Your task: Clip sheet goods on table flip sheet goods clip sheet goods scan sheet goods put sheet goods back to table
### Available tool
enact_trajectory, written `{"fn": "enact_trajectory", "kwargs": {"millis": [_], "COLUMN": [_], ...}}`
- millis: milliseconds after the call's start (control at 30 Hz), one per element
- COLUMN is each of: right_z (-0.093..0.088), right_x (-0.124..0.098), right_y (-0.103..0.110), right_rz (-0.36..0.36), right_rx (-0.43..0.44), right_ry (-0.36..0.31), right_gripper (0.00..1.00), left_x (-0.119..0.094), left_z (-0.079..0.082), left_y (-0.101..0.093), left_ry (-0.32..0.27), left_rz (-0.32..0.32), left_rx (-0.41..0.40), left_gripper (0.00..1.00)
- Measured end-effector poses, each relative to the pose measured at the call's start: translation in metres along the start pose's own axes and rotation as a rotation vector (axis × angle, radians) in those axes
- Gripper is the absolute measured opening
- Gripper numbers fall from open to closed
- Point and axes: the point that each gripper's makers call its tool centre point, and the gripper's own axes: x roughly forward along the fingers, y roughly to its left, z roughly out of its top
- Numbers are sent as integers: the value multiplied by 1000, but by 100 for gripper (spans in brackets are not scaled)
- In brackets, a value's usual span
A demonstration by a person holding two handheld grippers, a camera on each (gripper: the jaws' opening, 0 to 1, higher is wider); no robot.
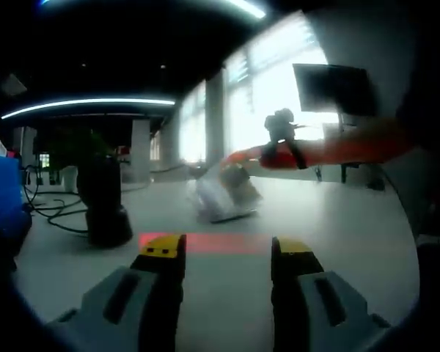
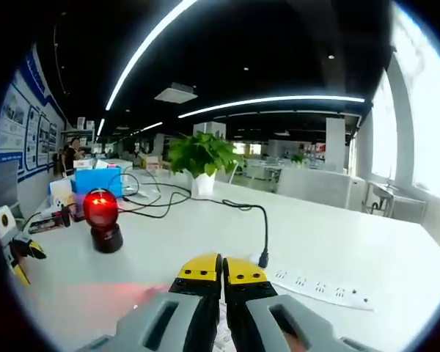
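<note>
Currently left gripper [image 1: 227, 253] open over table [image 1: 352, 220], facing blurred sheet goods [image 1: 226, 192]. Right gripper [image 2: 221, 273] closed; contents unclear. Scanner [image 2: 102, 220] glowing red.

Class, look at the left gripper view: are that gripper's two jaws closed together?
No. The left gripper has its yellow-tipped jaws standing well apart, with bare table showing between them.

The white table [image 2: 330, 242] carries a scanner [image 2: 102, 218], power strip [image 2: 319, 287], plant [image 2: 202, 158], perhaps cables [image 2: 161, 196].
</note>
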Motion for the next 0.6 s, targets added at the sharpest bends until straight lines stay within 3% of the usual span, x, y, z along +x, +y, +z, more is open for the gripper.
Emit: {"fn": "enact_trajectory", "kwargs": {"millis": [333, 433, 500, 600], "right_z": [-25, -29, -32, -40], "right_x": [23, 32, 32, 34], "right_y": [-18, -27, -25, -32], "right_rz": [41, 53, 73, 57], "right_rx": [-20, 6, 81, 64], "right_ry": [101, 100, 87, 98], "right_gripper": [0, 0, 0, 0], "left_x": [1, 0, 0, 0], "left_z": [-1, -1, -1, 0], "left_y": [0, 0, 0, 1], "left_ry": [5, 4, 3, 0], "left_rz": [-2, -1, -1, 0], "left_rx": [-2, -5, -8, -11], "left_gripper": [39, 39, 39, 39]}}
